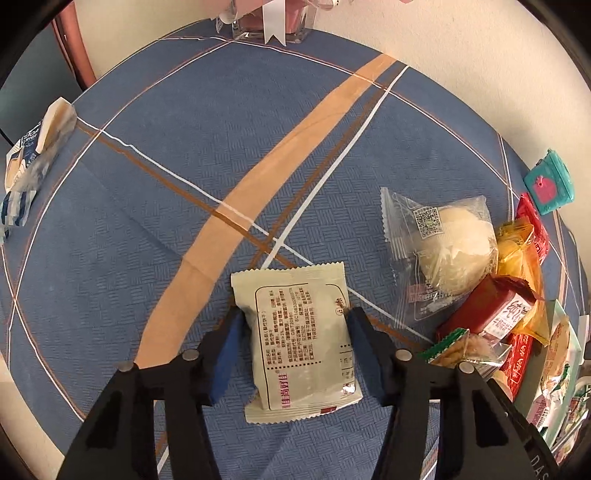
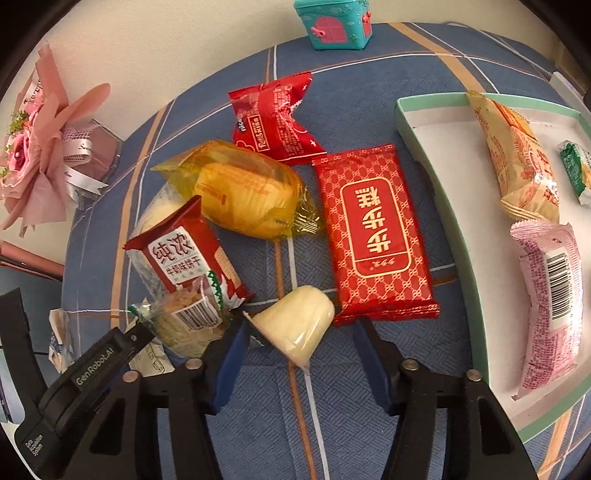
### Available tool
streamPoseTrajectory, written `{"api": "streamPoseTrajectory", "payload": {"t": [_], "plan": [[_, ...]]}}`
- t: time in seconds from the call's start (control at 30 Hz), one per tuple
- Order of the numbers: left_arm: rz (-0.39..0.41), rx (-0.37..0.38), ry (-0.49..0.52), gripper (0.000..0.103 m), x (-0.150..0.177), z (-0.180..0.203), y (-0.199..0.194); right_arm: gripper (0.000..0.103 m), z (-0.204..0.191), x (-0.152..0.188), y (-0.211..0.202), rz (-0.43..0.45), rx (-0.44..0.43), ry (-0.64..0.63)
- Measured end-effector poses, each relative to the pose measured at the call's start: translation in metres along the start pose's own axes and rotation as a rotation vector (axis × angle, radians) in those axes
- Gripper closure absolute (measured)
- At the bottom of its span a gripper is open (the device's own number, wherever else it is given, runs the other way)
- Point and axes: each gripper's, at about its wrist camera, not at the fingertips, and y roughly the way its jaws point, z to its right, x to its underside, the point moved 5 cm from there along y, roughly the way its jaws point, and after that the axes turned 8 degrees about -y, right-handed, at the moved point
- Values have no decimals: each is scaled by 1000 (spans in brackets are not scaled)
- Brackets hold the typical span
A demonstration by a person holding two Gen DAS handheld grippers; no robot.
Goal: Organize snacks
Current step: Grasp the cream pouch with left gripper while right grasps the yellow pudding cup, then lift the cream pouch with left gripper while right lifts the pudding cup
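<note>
In the left wrist view, a cream snack packet [image 1: 299, 343] lies printed side up on the blue tablecloth. My left gripper [image 1: 295, 314] is shut on it, a blue pad pressing each long edge. In the right wrist view, a pale yellow jelly cup [image 2: 295, 325] lies on its side between the pads of my right gripper [image 2: 301, 325]. The left pad is at the cup's rim, while a gap shows by the right pad, so it stands open. A green-rimmed white tray [image 2: 443, 206] at the right holds an orange packet [image 2: 517, 158], a pink packet [image 2: 550, 295] and a small green one [image 2: 576, 166].
Loose snacks lie beyond the cup: a flat red packet [image 2: 376, 229], a yellow wrapped cake [image 2: 243, 188], a red pouch [image 2: 273, 114], a red biscuit packet [image 2: 184, 254]. A clear-wrapped white bun [image 1: 454, 247] sits right of the cream packet. A teal toy house [image 2: 338, 22] and a bouquet [image 2: 37, 147] stand by the wall.
</note>
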Motion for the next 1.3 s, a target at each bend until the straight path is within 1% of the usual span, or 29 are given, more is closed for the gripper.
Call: {"api": "streamPoseTrajectory", "payload": {"t": [0.13, 0.33, 0.4, 0.5, 0.53, 0.57, 0.6, 0.67, 0.8, 0.97, 1.2, 1.3], "plan": [[1, 20, -2, 49, 3, -3, -6, 54, 1, 0, -1, 10, -20, -5], [-1, 44, 11, 50, 3, -4, -13, 54, 2, -3, 1, 1, -32, 6], [4, 43, 20, 50, 3, -3, -16, 54, 2, -3, -2, 12, -23, 10], [8, 47, 19, 50, 3, -4, -20, 51, 0, -7, -4, 21, 10, -29], [8, 48, 20, 50, 2, -4, -22, 47, 0, -9, -6, 27, 22, -42], [9, 48, 24, 50, 3, -5, -24, 39, 0, -11, -8, 38, 41, -59], [10, 46, 27, 50, 6, -5, -28, 37, -1, -13, -10, 49, 58, -76], [10, 46, 31, 50, 9, 1, -31, 37, -4, -16, -11, 62, 75, -112], [6, 56, 27, 50, 7, 6, -32, 37, -11, -22, -10, 55, 58, -172], [8, 51, 36, 50, 6, 4, -27, 37, -19, -23, -4, 55, 76, -249], [-4, 53, 49, 50, 8, 8, -24, 39, -23, -21, 0, 43, 55, -278], [-5, 54, 50, 50, 8, 8, -24, 43, -24, -17, -3, 24, 42, -295]]}}
